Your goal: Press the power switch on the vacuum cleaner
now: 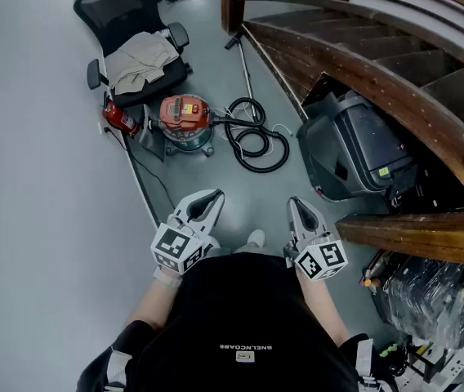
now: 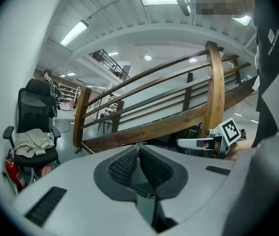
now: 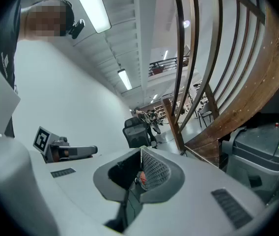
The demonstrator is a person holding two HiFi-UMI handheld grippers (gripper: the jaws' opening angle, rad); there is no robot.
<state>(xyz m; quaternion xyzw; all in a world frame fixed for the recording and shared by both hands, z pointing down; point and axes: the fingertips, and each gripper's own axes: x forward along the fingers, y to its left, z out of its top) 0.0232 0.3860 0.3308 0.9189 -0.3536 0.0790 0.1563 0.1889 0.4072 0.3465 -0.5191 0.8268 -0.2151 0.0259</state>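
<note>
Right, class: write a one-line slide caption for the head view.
Left tongs and right tongs, both shut, held well short of the red-topped vacuum cleaner.

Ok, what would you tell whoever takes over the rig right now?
Left gripper: fingers shut, empty, held close to the body.
Right gripper: the same.
Vacuum cleaner: on the floor ahead, by the office chair, with its hose coiled beside it.
Done: nothing yet, neither gripper is near it.
Left: walk up, then find and press the power switch.
</note>
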